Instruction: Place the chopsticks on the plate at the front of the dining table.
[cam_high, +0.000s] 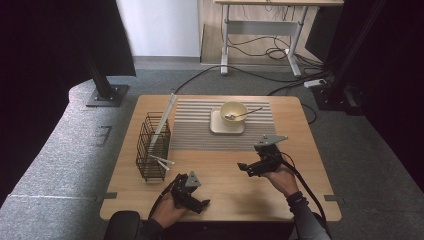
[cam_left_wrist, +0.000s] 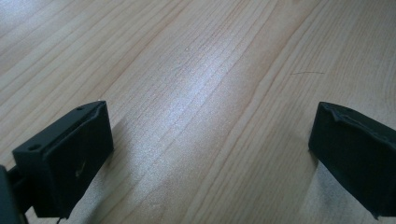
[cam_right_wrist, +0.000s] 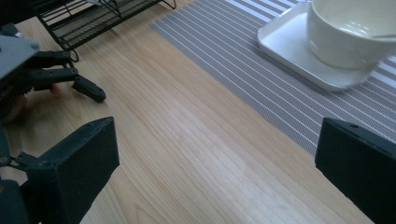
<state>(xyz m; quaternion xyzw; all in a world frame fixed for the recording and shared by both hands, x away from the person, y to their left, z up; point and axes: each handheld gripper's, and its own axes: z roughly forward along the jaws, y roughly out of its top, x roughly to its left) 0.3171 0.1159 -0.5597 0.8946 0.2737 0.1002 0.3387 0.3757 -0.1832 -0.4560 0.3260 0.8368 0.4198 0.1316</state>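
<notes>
Both grippers sit low at the near edge of the wooden table (cam_high: 225, 175), jaws spread wide and empty: the left gripper (cam_high: 199, 204) points right, the right gripper (cam_high: 243, 168) points left. Beyond them, a spoon (cam_high: 242, 114) rests in the bowl (cam_high: 233, 112), handle running rightward.

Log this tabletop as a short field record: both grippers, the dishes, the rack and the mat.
left gripper: open, holding nothing, low over bare wood at the near edge
right gripper: open, holding nothing, over bare wood near the mat
bowl: cream, upright, on the plate
spoon: in the bowl, handle pointing right
plate: square, white, on the mat
mat: grey, striped
wire rack: black, left of the mat
table: light wood
</notes>
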